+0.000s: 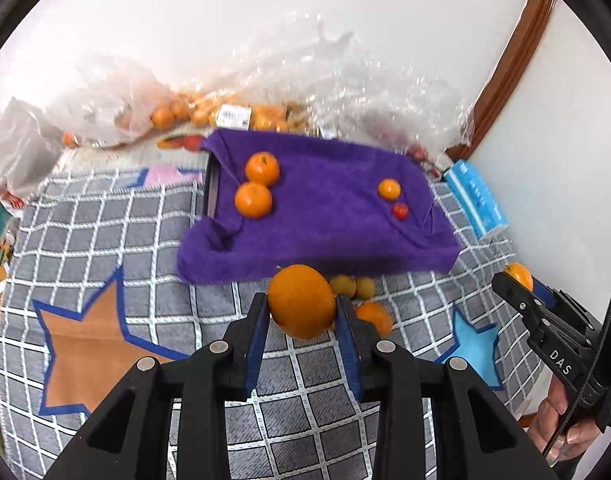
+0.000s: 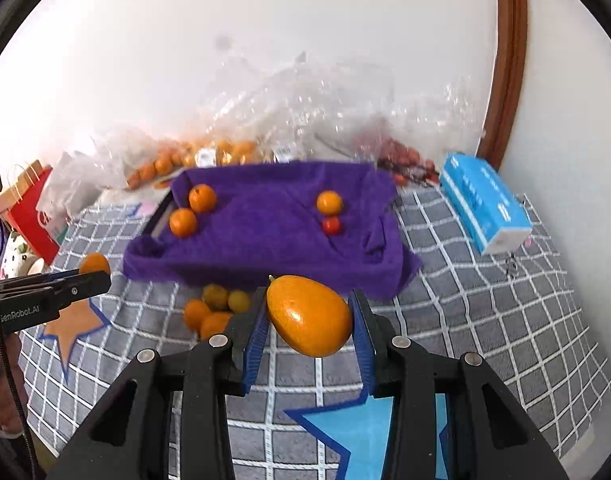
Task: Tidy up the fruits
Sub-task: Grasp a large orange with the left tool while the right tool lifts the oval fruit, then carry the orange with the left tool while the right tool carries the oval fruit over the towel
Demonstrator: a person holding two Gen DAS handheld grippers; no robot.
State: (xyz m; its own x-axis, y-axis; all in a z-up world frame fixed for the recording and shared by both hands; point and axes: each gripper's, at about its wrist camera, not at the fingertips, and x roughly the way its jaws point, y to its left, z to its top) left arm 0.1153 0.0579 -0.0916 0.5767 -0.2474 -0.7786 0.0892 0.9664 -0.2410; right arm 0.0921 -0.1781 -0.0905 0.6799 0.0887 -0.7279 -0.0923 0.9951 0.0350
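A tray draped in a purple towel (image 1: 325,236) (image 2: 265,244) sits on the checked mat. On it lie two oranges (image 1: 253,199) (image 2: 183,222) at the left, and a small orange (image 1: 389,189) (image 2: 329,202) with a cherry tomato (image 1: 400,211) (image 2: 331,225) at the right. My left gripper (image 1: 302,297) (image 2: 95,276) is shut on a round orange (image 1: 301,312) (image 2: 94,263), held above the mat in front of the tray. My right gripper (image 2: 308,294) (image 1: 517,284) is shut on an oval orange fruit (image 2: 309,320) (image 1: 520,273). Loose small fruits (image 1: 365,288) (image 2: 215,297) lie on the mat under the tray's front edge.
Clear plastic bags of fruit (image 1: 209,114) (image 2: 225,152) are piled along the wall behind the tray. A blue tissue pack (image 1: 479,200) (image 2: 485,204) lies at the right, near a wooden door frame (image 2: 505,80). A red paper bag (image 2: 29,212) stands at the left.
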